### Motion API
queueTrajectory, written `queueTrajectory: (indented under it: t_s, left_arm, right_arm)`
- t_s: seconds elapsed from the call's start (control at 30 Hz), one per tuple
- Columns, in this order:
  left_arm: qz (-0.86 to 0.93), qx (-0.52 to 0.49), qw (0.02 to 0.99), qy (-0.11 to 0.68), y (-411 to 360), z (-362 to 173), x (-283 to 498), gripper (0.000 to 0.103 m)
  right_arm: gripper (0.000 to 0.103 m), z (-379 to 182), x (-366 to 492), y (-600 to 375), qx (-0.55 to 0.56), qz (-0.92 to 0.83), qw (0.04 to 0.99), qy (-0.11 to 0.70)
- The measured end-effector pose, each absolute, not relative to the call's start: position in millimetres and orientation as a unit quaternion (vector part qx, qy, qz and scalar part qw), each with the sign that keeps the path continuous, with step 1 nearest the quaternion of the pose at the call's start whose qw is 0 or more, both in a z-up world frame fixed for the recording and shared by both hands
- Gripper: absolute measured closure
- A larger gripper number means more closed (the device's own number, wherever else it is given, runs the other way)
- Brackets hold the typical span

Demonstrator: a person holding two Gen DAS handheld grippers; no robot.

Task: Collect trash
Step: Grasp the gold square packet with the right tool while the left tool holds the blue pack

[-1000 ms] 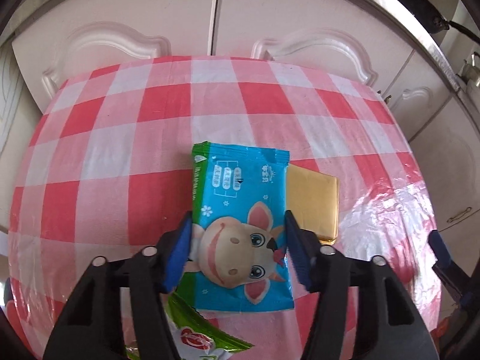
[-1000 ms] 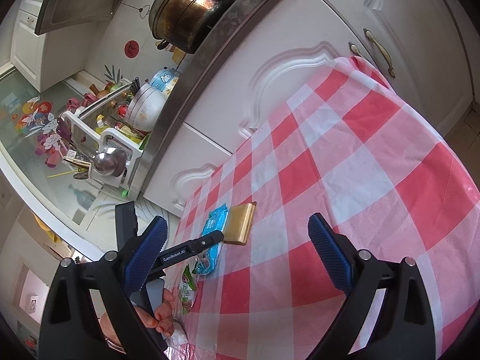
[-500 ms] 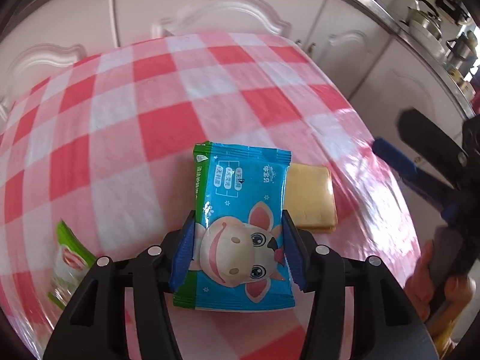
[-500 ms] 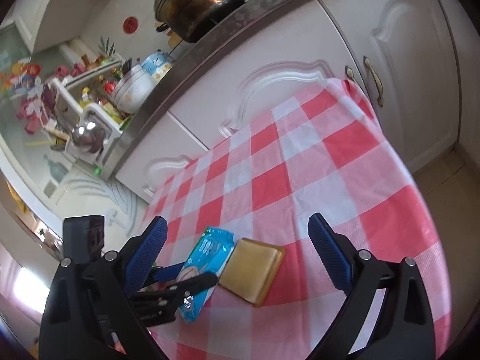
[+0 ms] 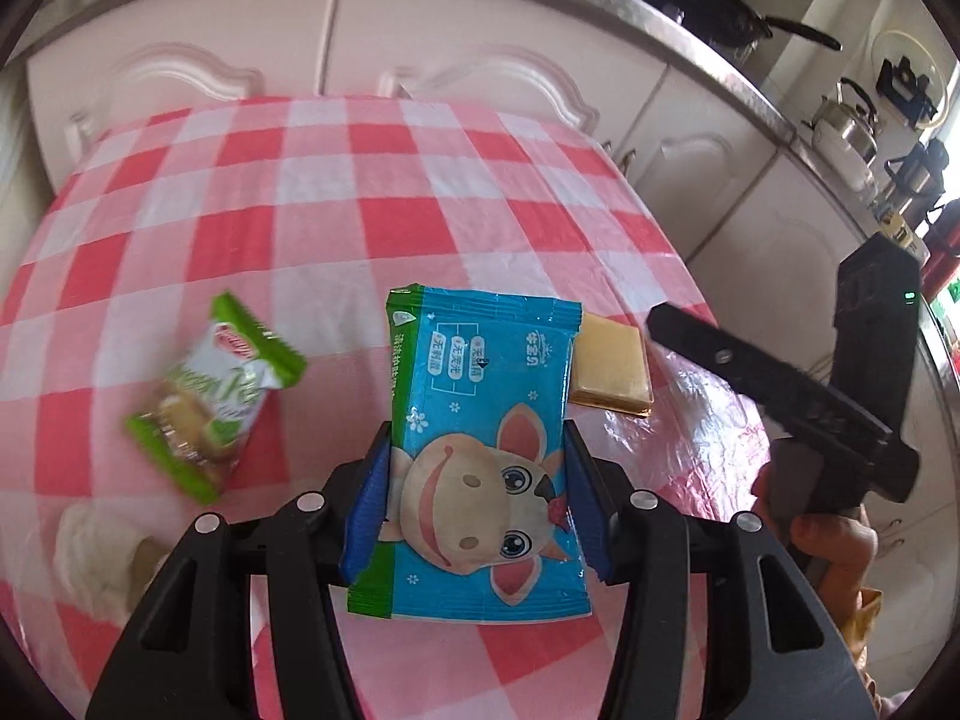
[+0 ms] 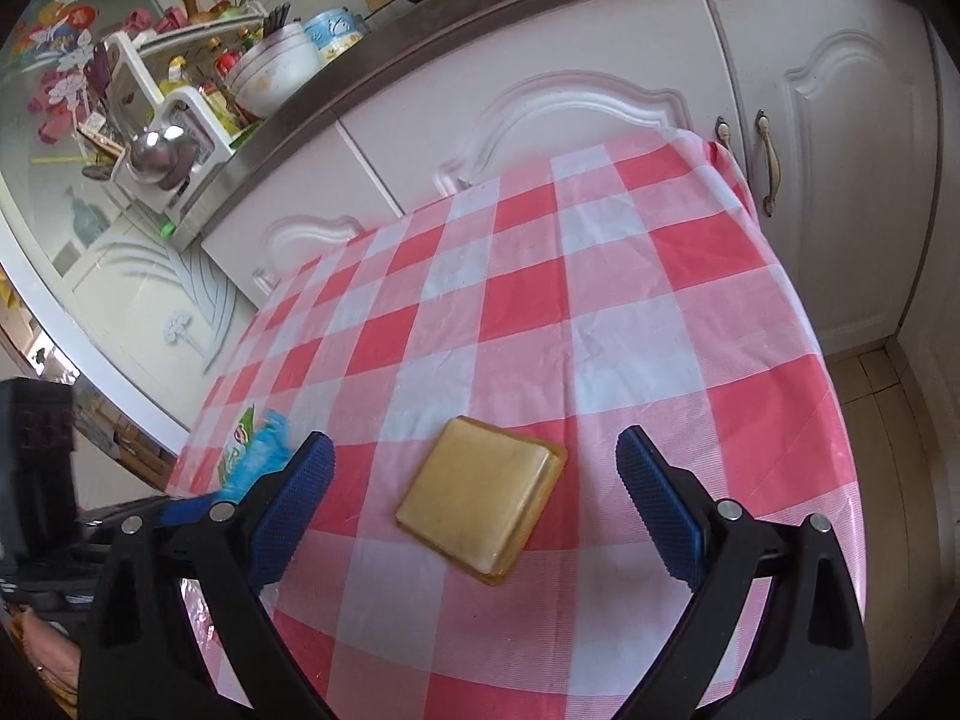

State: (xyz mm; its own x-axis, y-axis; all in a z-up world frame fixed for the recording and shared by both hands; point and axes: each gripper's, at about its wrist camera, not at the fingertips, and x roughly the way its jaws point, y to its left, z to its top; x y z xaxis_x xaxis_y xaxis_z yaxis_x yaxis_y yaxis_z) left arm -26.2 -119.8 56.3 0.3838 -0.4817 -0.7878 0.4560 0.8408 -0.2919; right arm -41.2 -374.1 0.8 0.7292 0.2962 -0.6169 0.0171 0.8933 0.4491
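The left gripper (image 5: pixel 477 504) is clamped on a blue wet-wipe packet (image 5: pixel 480 456) printed with a cartoon cow, its blue pads pressing the packet's two long edges while most of the packet sticks out ahead of the fingers, over the red-and-white checked tablecloth (image 5: pixel 336 222). Just beyond the packet's far right corner lies a flat golden square packet (image 5: pixel 612 372) on the cloth. To the left of this gripper a green-and-white snack wrapper (image 5: pixel 210 396) rests tilted on the cloth, and nearer, at the lower left, sits a crumpled white tissue (image 5: pixel 96 558). The right gripper (image 6: pixel 474 516) is spread wide and holds nothing; in its own view the golden square packet (image 6: pixel 480 504) lies on the tablecloth (image 6: pixel 600 312) between its two blue-padded fingers, touched by neither. Past its left finger the blue packet (image 6: pixel 264 456) shows blurred. White kitchen cabinet doors (image 6: pixel 600 90) stand beyond the table's far edge.
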Motion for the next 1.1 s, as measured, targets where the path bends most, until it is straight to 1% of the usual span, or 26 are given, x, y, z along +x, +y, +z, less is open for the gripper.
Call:
queueTrajectory:
  t_s: [0.2,0.33,0.5,0.57,0.63,0.7,0.83,0.93,0.97,1.0,1.1]
  left_arm:
    - [-0.267,-0.031,0.847,0.459,-88,75,-52,0.049]
    - [-0.257,-0.040,0.847,0.463,-69,72,-64,0.049]
    - [-0.252,-0.048,0.848,0.463,-54,68,-72,0.049]
    - [-0.254,-0.050,0.846,0.466,-52,67,-74,0.049]
    - [-0.256,-0.053,0.844,0.468,-49,65,-76,0.049]
    - [-0.258,-0.057,0.843,0.469,-46,64,-77,0.049]
    - [-0.252,-0.061,0.843,0.472,-39,60,-78,0.048]
    - [-0.247,-0.067,0.843,0.474,-33,58,-78,0.048]
    - [-0.246,-0.069,0.843,0.473,-30,57,-79,0.048]
    - [-0.245,-0.071,0.843,0.473,-28,57,-79,0.048]
    - [-0.243,-0.076,0.844,0.472,-23,57,-80,0.048]
  right_arm:
    - [0.008,-2,-36,-344,0.153,0.066,0.909,0.383]
    - [0.008,-7,-33,-331,0.101,0.046,0.910,0.398]
    - [0.009,-12,-30,-326,0.079,0.038,0.907,0.412]
    - [0.013,-13,-28,-321,0.065,0.032,0.906,0.417]
    - [0.026,-13,-28,-315,0.038,0.019,0.907,0.420]
    - [0.031,-14,-27,-311,0.016,0.007,0.906,0.422]
    - [0.032,-14,-27,-308,0.003,0.007,0.906,0.424]
    - [0.038,-13,-28,-309,0.005,0.010,0.906,0.423]
    - [0.042,-13,-28,-309,0.007,0.008,0.907,0.421]
    - [0.044,-12,-29,-311,0.012,0.011,0.908,0.418]
    - [0.044,-11,-29,-310,0.014,0.011,0.908,0.418]
